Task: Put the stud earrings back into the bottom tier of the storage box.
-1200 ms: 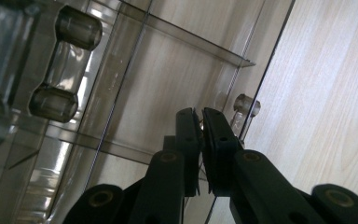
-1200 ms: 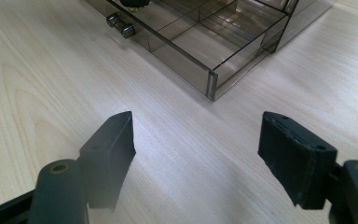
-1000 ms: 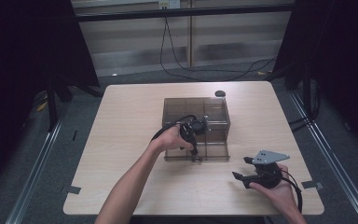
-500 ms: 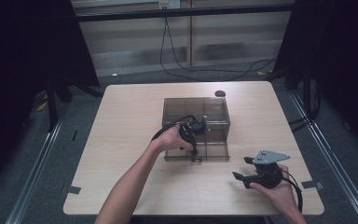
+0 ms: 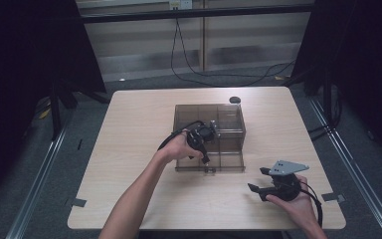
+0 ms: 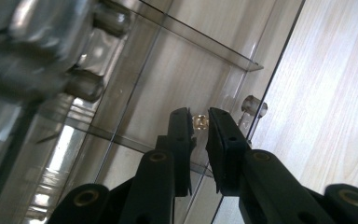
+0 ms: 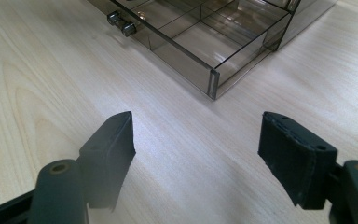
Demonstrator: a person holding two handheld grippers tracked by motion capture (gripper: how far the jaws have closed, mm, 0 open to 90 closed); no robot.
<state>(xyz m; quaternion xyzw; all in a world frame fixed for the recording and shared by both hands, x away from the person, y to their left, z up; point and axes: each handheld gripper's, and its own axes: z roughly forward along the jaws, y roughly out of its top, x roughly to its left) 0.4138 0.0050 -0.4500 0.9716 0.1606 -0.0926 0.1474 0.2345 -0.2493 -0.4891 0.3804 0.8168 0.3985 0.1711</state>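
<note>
Left gripper view: my left claw (image 6: 199, 128) pinches a small brass knob (image 6: 199, 122) narrowly between its jaws.
That knob sits on the smoky plastic box (image 5: 229, 117) mid-table (image 5: 129, 149); my right claw (image 7: 198, 140) gapes wide near the table's right front corner.

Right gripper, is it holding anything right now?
No, the right gripper has its jaws spread wide apart with nothing between them but the bare wooden table.
</note>
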